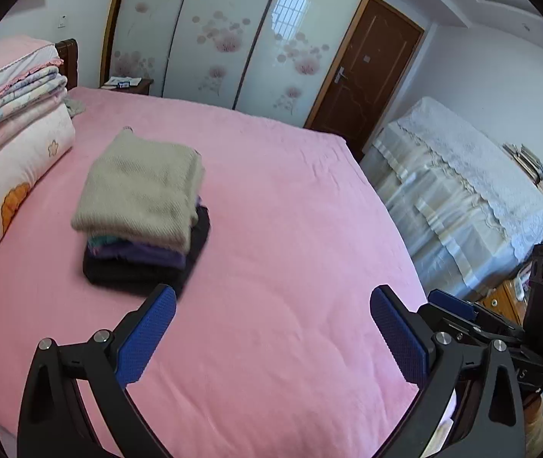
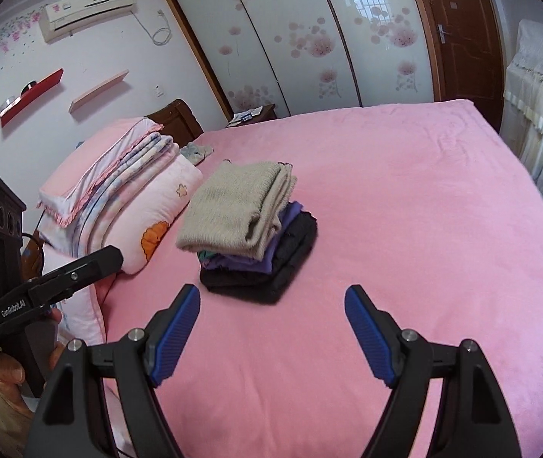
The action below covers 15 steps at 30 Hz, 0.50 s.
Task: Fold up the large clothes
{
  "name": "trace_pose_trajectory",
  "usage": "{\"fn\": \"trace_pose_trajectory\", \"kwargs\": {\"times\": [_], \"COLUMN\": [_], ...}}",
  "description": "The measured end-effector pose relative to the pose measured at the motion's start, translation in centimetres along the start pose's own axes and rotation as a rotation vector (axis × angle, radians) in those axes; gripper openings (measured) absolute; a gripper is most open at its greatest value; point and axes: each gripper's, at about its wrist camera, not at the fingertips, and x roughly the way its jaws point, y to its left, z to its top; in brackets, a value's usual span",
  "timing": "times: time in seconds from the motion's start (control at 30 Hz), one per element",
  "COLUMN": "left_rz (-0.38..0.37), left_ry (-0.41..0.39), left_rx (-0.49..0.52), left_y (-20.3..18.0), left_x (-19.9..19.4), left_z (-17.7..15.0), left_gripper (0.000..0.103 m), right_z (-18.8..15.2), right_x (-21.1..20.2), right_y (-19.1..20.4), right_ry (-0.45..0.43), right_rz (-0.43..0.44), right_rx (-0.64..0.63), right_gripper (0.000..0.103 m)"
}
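**Op A:** Two grippers, both empty, and that's my first worry. My left gripper (image 1: 271, 339) has its blue pads spread wide over bare pink bedspread (image 1: 290, 210), nothing between them. My right gripper (image 2: 271, 337) stands just as wide apart, also holding nothing. The folded stack (image 2: 250, 229) lies ahead of the right gripper and a little to its left; from the left gripper it sits ahead and left as well, near the left fingertip.

**Op B:** So what goes wrong, biggest first?

**Op A:** Biggest: I see no unfolded garment on the bed from either wrist view. If I reach for something now, I'd guess the nearest cloth is that stack, and I could undo finished work. Next, the beige knit sweater (image 1: 141, 187) on top overhangs the purple garment (image 2: 267, 255) and black garment (image 2: 271, 274) beneath it; a nudge from a finger could slide it off. Its near edge looks loose.

**Op B:** And smaller?

**Op A:** The pile of folded quilts (image 2: 126, 187) lies beyond the left gripper's side, close to the stack, so a wide sweep could drag one into the other. Smallest: both grippers hang close together near the bed's edge, so they might knock each other.
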Motion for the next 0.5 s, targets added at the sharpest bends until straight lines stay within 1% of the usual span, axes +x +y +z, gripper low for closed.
{"fn": "trace_pose_trajectory", "kwargs": {"times": [0.07, 0.17, 0.23, 0.3, 0.43, 0.5], "left_rz": [-0.002, -0.011, -0.003, 0.022, 0.107, 0.140], "left_ry": [0.007, 0.008, 0.014, 0.017, 0.028, 0.040], "left_rx": [-0.012, -0.026, -0.027, -0.019, 0.021, 0.021], "left_y": [-2.2, -4.8, -6.6, -8.0, -10.3, -10.6], "left_x": [-1.2, -2.5, -3.1, -3.3, -3.0, -2.3], "left_z": [-2.2, -5.3, -7.7, -9.6, -13.7, -15.0], "left_gripper": [0.101, 0.101, 0.101, 0.101, 0.101, 0.101], "right_z": [-1.6, -4.3, -6.2, -8.0, -10.8, -12.0], "right_x": [-2.1, -4.8, -6.1, -7.0, -8.1, -8.3], "right_y": [-0.5, -1.1, -1.6, -2.4, -3.6, -4.0], "right_ry": [-0.005, -0.006, 0.002, 0.008, 0.008, 0.005], "right_rz": [0.001, -0.036, -0.060, -0.080, -0.115, -0.138], "right_rx": [-0.007, -0.032, -0.043, -0.034, -0.011, -0.005], "right_gripper": [0.079, 0.079, 0.079, 0.079, 0.079, 0.079]}}
